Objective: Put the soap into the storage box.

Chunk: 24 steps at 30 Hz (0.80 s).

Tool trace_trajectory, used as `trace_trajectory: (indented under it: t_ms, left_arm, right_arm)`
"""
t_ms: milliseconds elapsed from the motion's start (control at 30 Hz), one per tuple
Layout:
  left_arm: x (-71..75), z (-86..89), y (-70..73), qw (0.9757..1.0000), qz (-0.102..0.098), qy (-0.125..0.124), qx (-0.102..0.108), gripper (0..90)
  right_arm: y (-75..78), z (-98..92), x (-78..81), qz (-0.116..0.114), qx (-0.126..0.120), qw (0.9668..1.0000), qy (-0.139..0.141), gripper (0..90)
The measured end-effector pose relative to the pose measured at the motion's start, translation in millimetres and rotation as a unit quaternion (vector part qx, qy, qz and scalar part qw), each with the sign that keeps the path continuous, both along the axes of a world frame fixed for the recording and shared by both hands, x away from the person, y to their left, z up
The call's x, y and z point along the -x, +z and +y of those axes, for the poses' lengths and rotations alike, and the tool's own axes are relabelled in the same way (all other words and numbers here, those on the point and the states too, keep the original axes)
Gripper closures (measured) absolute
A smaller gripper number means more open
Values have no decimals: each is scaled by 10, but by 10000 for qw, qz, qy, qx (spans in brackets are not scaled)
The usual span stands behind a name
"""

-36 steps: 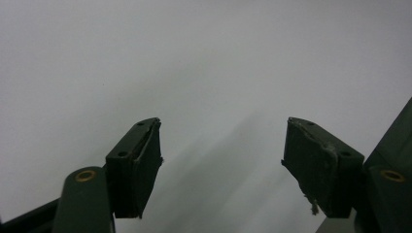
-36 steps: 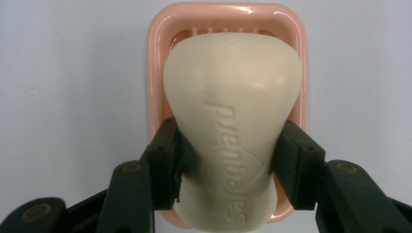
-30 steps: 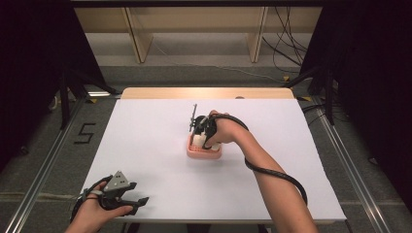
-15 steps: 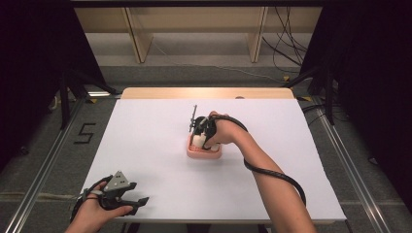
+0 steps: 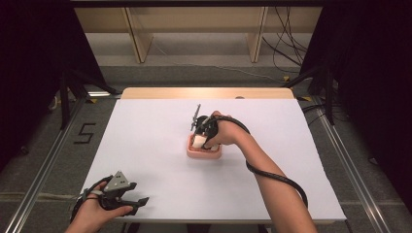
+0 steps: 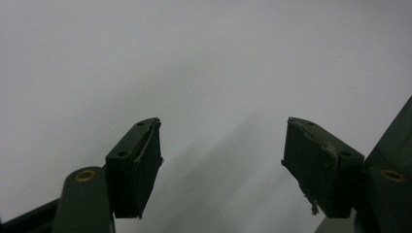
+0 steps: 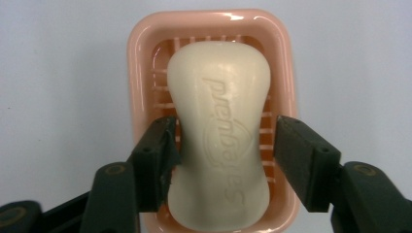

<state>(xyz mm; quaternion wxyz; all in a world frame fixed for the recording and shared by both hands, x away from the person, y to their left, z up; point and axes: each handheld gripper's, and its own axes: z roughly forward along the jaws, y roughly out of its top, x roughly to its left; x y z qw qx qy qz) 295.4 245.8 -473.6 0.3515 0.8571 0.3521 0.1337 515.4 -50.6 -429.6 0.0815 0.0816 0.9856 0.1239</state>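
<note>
- High view: my right gripper (image 5: 200, 138) hangs over the pink soap dish (image 5: 204, 151) mid-table (image 5: 145, 145); my left gripper (image 5: 127, 201) sits well short of the dish, near the table's front edge.
- Left gripper view: jaws spread wide over bare white tabletop (image 6: 204, 73), gripping nothing.
- Right gripper view: jaws straddle the cream soap bar (image 7: 221, 141) lying in the dish (image 7: 138, 48); left jaw touches, right stands just off. Embossed lettering reads upside down, not legible.

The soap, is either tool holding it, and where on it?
The right tool straddles the soap at its narrow waist over the dish, left jaw touching, right just off. No firm hold yet. The left tool is open, holding nothing.
</note>
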Motion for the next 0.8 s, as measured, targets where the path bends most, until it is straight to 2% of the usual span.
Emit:
trace_trajectory:
  t_ms: [33,67,133,233,267,333,367,400,433,500,600,633,667,700,733,767,800]
  left_arm:
    - [-15,11,5,9999,-88,-60,-85,295]
    - [-3,2,0,10000,-21,6,-20,295]
    - [1,0,-1,10000,9,24,1,295]
    - [-16,13,3,9999,-73,-64,-83,295]
    - [-7,7,2,10000,-46,-17,-47,295]
    - [-22,17,2,9999,-103,-85,-99,295]
    - [12,-10,-11,9999,76,128,79,295]
    - [16,-13,-12,9998,123,119,137,295]
    - [10,-7,-10,9998,108,126,55,295]
    - [12,-7,-10,9999,76,122,66,295]
    - [8,-8,-13,9999,70,149,51,295]
    - [7,-6,-12,9999,37,143,33,295]
    - [-14,11,-5,10000,-45,6,-57,295]
    - [-3,13,-3,10000,36,3,-41,295]
    - [-4,10,-9,10000,21,37,-10,295]
    - [-22,18,-9,9999,-68,2,-76,295]
    - [-23,18,-12,10000,-66,0,-50,295]
  right_arm:
    - [23,-9,27,25,-24,9999,-146,393]
    - [30,-19,39,11,-51,9998,-183,382]
    - [43,-44,56,-29,-88,9999,-92,369]
    - [69,-100,110,-76,-172,9994,-282,353]
    - [84,-130,151,-76,-187,9986,-487,350]
    - [98,-185,191,-161,-340,9978,-546,345]
    - [107,-208,210,-166,-340,9975,-590,343]
    - [111,-240,237,-154,-431,9970,-618,343]
    - [116,-274,266,-168,-467,9965,-670,343]
    - [117,-361,314,-226,-632,9960,-584,342]
    - [111,-474,422,-293,-712,9938,-805,342]
    - [107,-510,428,-410,-787,9936,-693,341]
    - [99,-562,478,-453,-850,9921,-799,341]
    - [95,-593,503,-474,-890,9914,-839,340]
    - [87,-638,528,-504,-948,9904,-871,339]
    - [77,-691,560,-532,-992,9897,-881,339]
    - [67,-732,598,-527,-1025,9882,-1009,338]
